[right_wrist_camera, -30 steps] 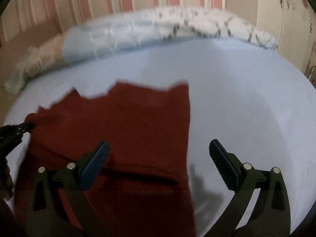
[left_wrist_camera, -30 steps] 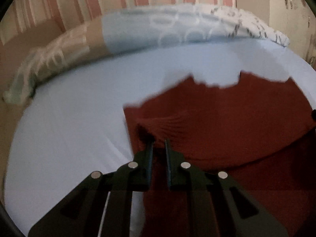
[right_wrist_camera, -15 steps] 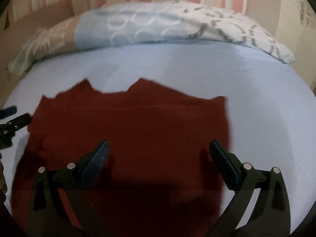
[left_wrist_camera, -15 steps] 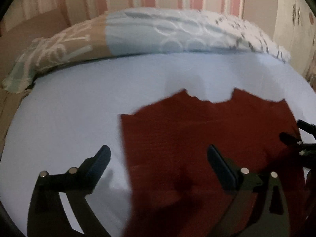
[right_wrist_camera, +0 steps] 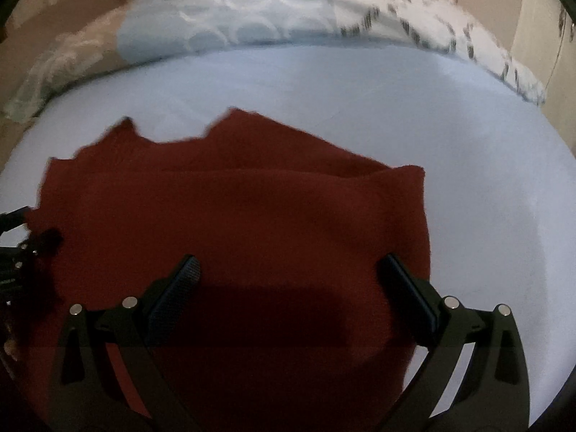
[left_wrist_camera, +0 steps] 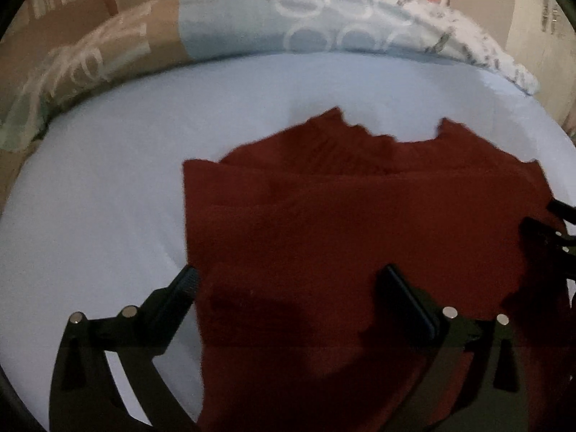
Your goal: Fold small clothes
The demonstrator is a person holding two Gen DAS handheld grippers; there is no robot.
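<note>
Item: one dark red knitted garment (left_wrist_camera: 360, 223), small, lying flat on the pale blue bedsheet (left_wrist_camera: 108, 187), well short of the patterned bolster (left_wrist_camera: 252, 25) along the far edge. A layer is already laid across it; a straight fold line runs side to side near its far end, with ragged points poking out beyond.

Handling, by my estimate: light, soft, limp, with a slightly grippy knit. It should drape and sag when lifted, and is not fragile. Best taken at the side edges or corners, one in each tong, pinching all layers together.

Left gripper (left_wrist_camera: 288, 288): jaws wide apart, holding nothing, straddling the garment's left edge, one finger over the sheet, the other over the cloth.

Right gripper (right_wrist_camera: 288, 277): jaws wide apart, empty, over the garment's right part, just inside its right edge.
</note>
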